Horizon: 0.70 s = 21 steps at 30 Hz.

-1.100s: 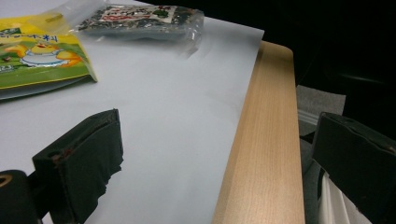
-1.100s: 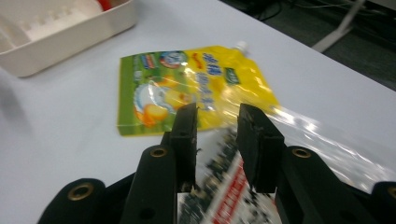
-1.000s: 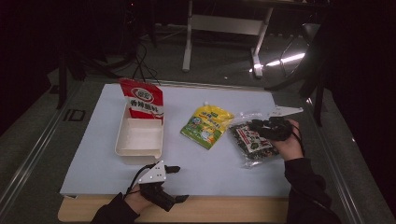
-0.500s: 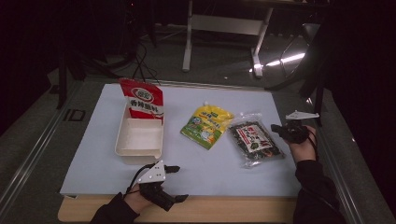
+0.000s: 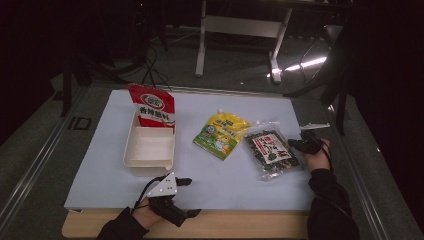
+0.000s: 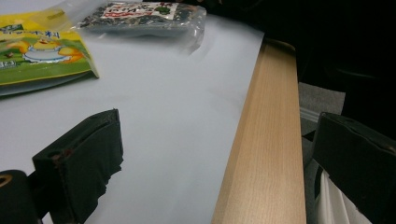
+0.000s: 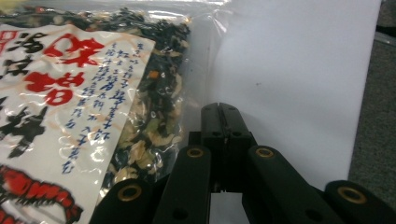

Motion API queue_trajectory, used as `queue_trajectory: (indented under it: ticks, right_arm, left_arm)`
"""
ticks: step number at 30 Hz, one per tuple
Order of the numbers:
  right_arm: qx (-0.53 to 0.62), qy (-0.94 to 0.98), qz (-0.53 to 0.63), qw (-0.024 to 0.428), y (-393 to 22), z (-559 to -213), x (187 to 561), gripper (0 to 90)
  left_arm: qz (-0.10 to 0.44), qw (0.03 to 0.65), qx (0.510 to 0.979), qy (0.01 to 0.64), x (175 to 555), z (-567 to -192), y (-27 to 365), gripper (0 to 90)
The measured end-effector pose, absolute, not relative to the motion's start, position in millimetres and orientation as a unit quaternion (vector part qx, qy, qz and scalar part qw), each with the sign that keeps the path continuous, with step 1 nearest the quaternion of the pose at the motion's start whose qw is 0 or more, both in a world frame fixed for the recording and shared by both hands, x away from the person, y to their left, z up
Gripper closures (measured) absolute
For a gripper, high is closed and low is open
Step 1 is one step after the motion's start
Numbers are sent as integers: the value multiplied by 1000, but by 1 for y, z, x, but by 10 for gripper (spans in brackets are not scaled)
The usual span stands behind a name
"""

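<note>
The dark bag of dried bits [image 5: 270, 150] lies flat on the white sheet [image 5: 100, 170], on the right side of the table. It is a clear bag with a white label and red letters on it. In the right gripper view, the same bag [image 7: 84, 116] is big and close, just to the left of your black jaws.

Your right gripper [image 5: 295, 145] sits at the right edge of that bag, touching it or just beside it. Its jaws are pressed together with no gap. You cannot tell if the thin clear edge of the bag is caught between them. Your right hand [image 5: 317, 155] holds it low over the sheet.

Just to the left of the dark bag lies a yellow and green pouch [image 5: 221, 134]. It is tilted a little, and it has a small cap at its far end. The two bags lie close, side by side.

Farther left is a cream tray [image 5: 131, 150]. A red and white bag [image 5: 152, 106] leans at the far end of the tray.

Your left gripper [image 5: 187, 196] is at the near edge of the table, well apart from all the bags. Its jaws are wide apart and hold nothing. In the left gripper view, one jaw is over the white sheet and the other is past the wooden table edge [image 6: 266, 140].
</note>
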State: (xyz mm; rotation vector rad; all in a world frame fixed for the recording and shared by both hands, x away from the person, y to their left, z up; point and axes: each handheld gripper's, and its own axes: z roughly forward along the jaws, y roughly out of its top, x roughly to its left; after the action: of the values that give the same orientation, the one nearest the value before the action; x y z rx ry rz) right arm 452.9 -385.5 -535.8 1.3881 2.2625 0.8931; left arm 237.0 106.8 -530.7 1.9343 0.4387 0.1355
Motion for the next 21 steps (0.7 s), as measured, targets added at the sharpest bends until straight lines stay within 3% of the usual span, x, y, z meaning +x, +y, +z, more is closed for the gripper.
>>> queue_trajectory:
  ticks: [15,21]
  right_arm:
    - [472,810,322,131,-359,-534,425,900]
    - [461,813,325,141,-353,-531,399,900]
  left_arm:
    - [58,543,818,182,235,-530,106,31]
    - [61,544,817,182,235,-529,107,31]
